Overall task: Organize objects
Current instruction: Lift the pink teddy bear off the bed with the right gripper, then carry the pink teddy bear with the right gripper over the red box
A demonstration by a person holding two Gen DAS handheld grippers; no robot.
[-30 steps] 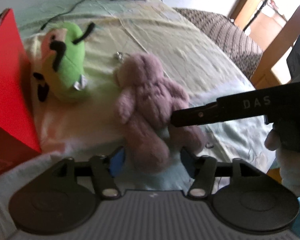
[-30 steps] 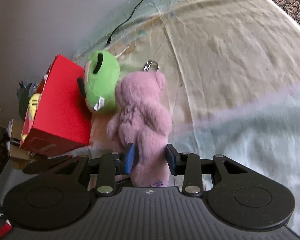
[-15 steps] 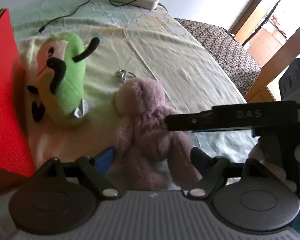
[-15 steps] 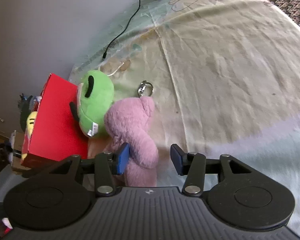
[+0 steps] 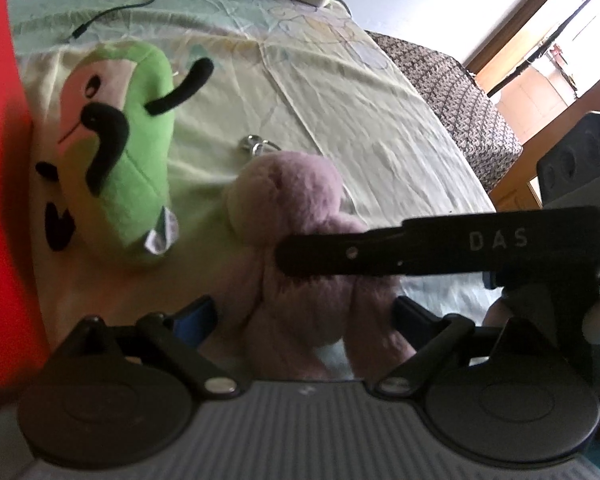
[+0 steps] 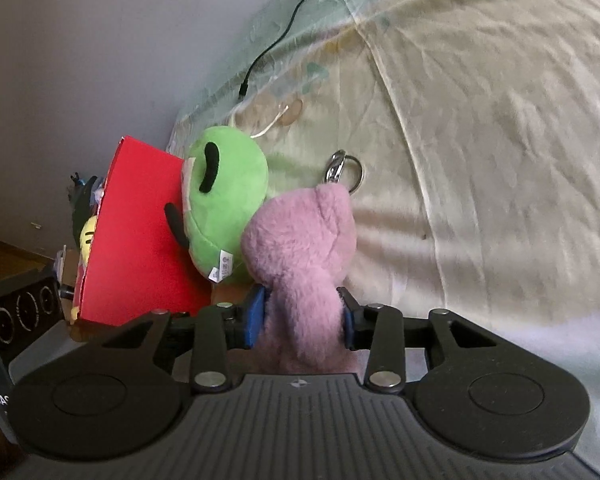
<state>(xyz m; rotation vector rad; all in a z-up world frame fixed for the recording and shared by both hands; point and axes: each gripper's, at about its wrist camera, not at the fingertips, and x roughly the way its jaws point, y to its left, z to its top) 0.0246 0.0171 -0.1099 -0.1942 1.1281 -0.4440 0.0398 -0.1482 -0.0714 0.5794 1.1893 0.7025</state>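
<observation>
My right gripper (image 6: 302,316) is closing on the pink plush (image 6: 300,248); my left gripper (image 5: 304,316) is opening wide around it. Next, I'd lift it toward the red box (image 6: 136,232).

Your pink plush bear (image 6: 300,248) is shaggy, matt pile, fuzzier than the green plush toy (image 6: 232,200) beside it, whose short nap looks smooth, with black felt-like strips and a small satiny label. The key ring (image 6: 342,170) at the bear's head is bright, polished metal. The red box (image 6: 140,236) reads as flat, matt card. Your bed sheet (image 6: 480,140) is thin, creased cotton-like cloth, pale and dull. Your right tongs (image 6: 302,318) are matt black plastic with ribbed housing, silvery rivets and blue pads; your left tongs (image 5: 304,316) look the same.
</observation>
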